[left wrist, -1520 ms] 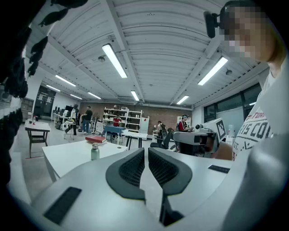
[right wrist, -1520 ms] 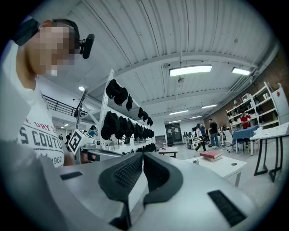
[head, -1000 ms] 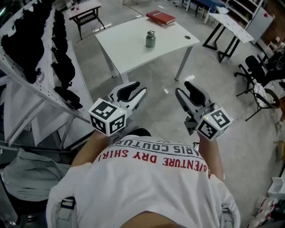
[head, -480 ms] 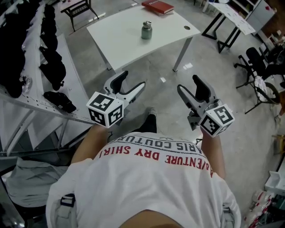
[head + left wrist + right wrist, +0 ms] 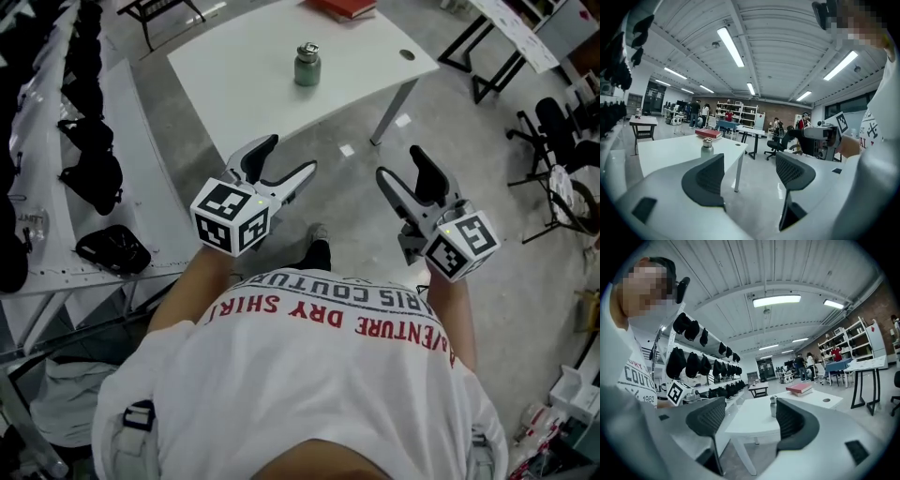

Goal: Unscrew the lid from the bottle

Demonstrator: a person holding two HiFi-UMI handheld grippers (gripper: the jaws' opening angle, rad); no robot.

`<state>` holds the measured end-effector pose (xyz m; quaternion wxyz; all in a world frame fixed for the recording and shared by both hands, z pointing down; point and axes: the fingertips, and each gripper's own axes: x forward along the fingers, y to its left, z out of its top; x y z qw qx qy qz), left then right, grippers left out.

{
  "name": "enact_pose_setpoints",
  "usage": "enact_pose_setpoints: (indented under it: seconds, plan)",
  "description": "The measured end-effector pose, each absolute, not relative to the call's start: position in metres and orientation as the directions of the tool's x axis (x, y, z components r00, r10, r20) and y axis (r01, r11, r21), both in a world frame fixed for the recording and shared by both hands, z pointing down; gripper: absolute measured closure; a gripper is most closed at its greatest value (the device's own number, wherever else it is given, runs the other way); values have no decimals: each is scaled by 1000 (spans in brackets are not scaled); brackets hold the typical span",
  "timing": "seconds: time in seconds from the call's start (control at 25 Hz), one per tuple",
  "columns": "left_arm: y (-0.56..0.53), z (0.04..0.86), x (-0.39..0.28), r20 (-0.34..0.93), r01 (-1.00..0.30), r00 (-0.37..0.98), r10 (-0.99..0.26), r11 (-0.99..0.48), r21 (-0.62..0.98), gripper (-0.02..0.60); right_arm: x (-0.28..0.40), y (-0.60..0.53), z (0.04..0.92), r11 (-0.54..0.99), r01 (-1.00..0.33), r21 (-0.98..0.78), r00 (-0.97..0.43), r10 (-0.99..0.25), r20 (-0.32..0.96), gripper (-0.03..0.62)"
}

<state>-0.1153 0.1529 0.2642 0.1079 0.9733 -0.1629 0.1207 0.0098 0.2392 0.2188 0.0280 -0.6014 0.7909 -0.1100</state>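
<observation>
A small grey-green bottle [image 5: 307, 66] with a metal lid stands upright on a white table [image 5: 234, 75], well ahead of me. It also shows as the bottle [image 5: 707, 147] in the left gripper view and the bottle [image 5: 773, 406] in the right gripper view. My left gripper [image 5: 287, 157] is held at waist height over the floor, short of the table; its jaws are opening with nothing between them. My right gripper [image 5: 400, 163] is beside it, open and empty. Both point toward the table.
A red book [image 5: 342, 7] lies at the table's far edge. A rack of black caps [image 5: 84, 150] runs along the left. Office chairs [image 5: 562, 122] and a black-legged table [image 5: 497, 47] stand at the right. People stand far back by the shelves.
Both grippers' jaws have spread wide apart. The table and bottle have come closer and sit lower in the head view as the person has stepped forward.
</observation>
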Motion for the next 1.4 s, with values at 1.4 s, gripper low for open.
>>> enact_pose_setpoints:
  seconds: [1.4]
  plan:
    - [-105, 409, 22, 485, -516, 759, -434, -856, 43, 215, 101, 2, 290, 414, -883, -221, -459, -861, 221, 264]
